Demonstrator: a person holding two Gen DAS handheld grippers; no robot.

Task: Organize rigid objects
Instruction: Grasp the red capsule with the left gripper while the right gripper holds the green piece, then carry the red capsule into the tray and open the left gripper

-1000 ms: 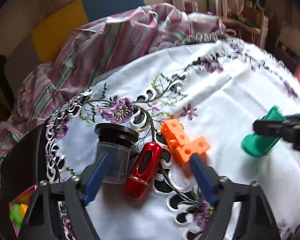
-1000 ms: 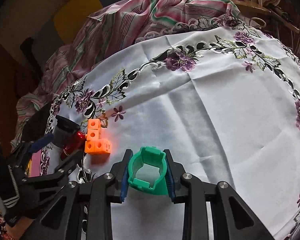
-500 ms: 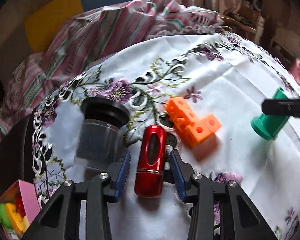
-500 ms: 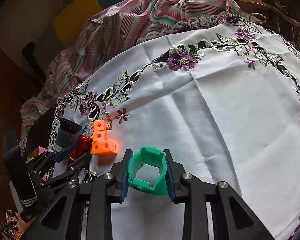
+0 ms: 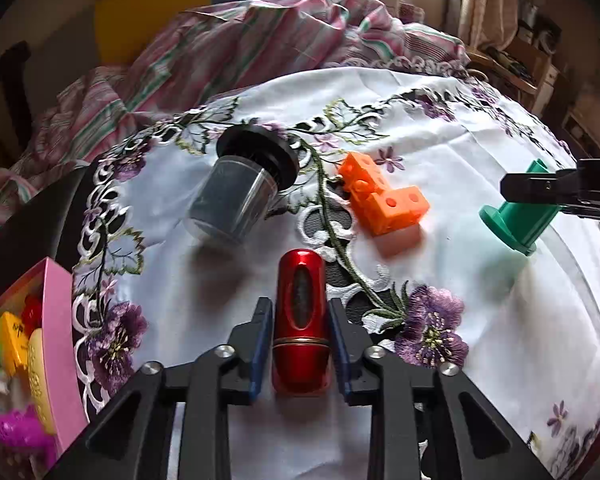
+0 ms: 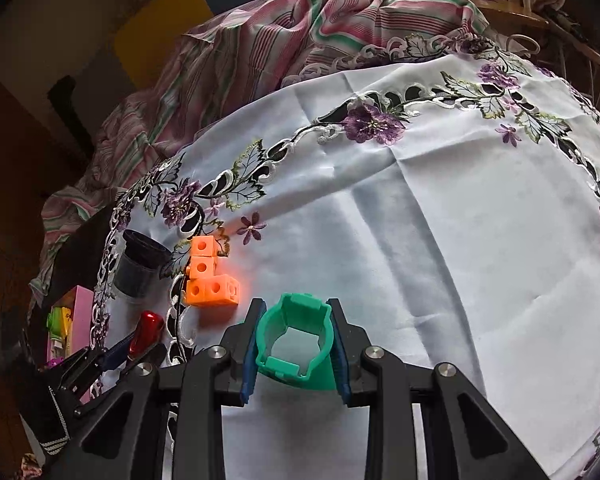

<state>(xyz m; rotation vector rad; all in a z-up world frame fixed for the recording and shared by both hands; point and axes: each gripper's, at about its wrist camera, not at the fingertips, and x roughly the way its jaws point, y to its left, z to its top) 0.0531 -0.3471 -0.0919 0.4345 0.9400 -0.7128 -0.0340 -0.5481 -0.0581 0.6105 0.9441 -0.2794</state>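
- My left gripper (image 5: pixel 299 316) clamps the glossy red metal capsule (image 5: pixel 300 316) near the tablecloth's (image 5: pixel 500 320) left edge.
- My right gripper (image 6: pixel 296 344) grips the green plastic ring-shaped holder (image 6: pixel 296 344).
- Next, I judge: carry both towards the pink box (image 5: pixel 58 320).

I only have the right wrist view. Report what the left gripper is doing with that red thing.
Observer: The left gripper is shut on the red cylinder, with a pad on each long side and a dark oval window facing up.
Operator: Now list what's in the pink box.
Observer: The pink box holds green, yellow, red and magenta toys.
Operator: Describe my green part from the side.
Observer: The green part in the right gripper ends in a round flange that points down toward the tablecloth.
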